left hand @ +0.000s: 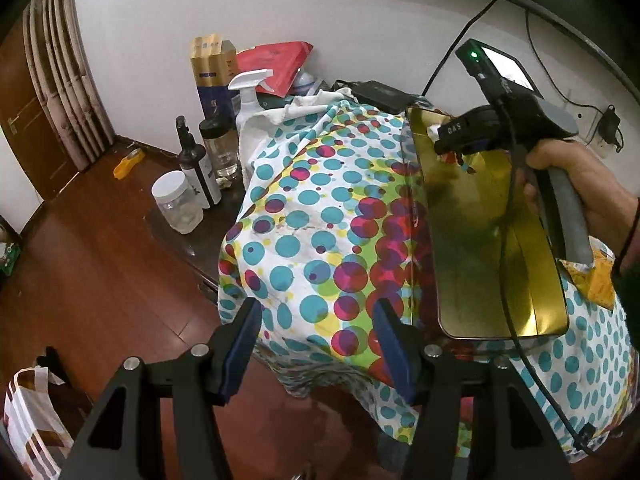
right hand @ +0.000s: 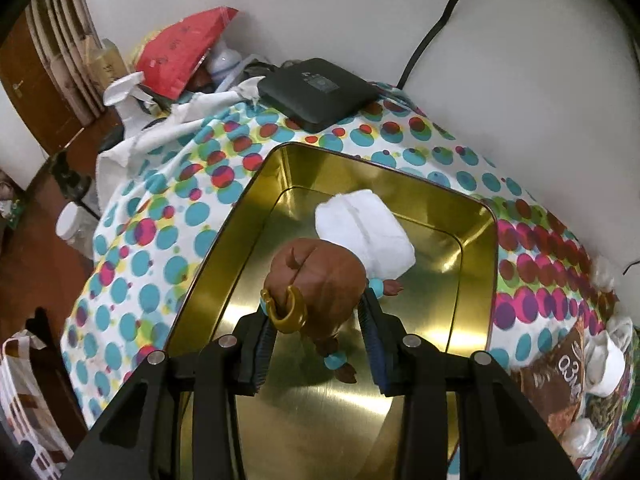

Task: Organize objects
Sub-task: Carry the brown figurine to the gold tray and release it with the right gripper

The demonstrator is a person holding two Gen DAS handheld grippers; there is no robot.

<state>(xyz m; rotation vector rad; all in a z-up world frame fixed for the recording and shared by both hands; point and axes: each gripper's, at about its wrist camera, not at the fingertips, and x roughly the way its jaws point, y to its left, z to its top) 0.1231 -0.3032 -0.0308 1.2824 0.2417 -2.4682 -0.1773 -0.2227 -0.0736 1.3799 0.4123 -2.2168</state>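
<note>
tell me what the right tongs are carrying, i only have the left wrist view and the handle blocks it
Observer: The right tongs are shut on a brown doll head with a gold earring.
Operator: is it over the tin yet
Observer: Yes, it sits above the gold tin, near the middle of its floor.
Operator: anything already in there
Observer: A folded white cloth lies in the tin, toward the wall-side end, just beyond the head.
Operator: what's right of the tin, my view cuts off
Observer: A brown snack packet lies on the dotted tablecloth there, with white items beside it.
</note>
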